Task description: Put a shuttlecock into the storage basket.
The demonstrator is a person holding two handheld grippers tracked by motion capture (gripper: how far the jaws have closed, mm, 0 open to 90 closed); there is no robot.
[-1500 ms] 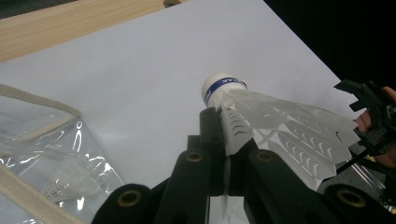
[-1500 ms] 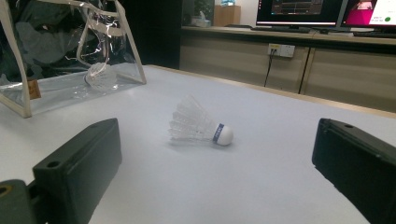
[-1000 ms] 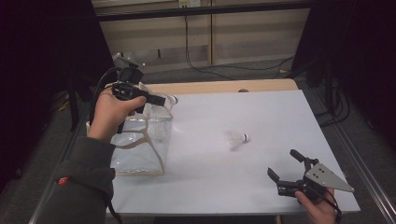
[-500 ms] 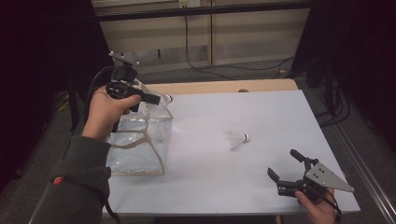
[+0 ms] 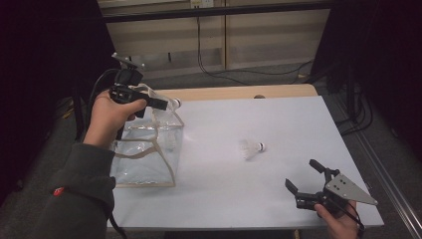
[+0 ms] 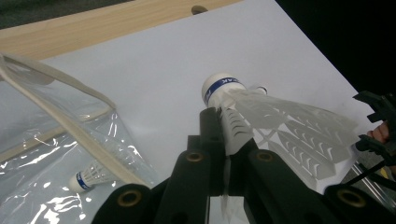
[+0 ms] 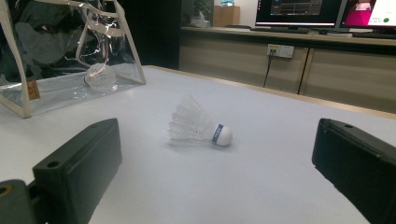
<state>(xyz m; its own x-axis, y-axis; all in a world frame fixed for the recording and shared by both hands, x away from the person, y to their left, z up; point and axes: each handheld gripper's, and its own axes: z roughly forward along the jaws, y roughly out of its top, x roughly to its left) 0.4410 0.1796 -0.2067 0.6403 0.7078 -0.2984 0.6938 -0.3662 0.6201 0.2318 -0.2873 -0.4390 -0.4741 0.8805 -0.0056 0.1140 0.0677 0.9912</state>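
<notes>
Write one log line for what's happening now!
left gripper: shut on shuttlecock above clear bag | right gripper: open | second shuttlecock: on table

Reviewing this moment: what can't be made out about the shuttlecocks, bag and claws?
- Held shuttlecock: left claw hides its skirt's base, left gripper view.
- Clear bag: glare blurs its contents, high view.
- Loose shuttlecock: too small for its band lettering.
- Right claw: hand cut off by the bottom edge.

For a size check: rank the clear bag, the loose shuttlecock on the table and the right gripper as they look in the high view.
1. clear bag, clearly largest.
2. right gripper.
3. loose shuttlecock, smallest.
The gripper sits nearer the camera, which may enlarge it.
</notes>
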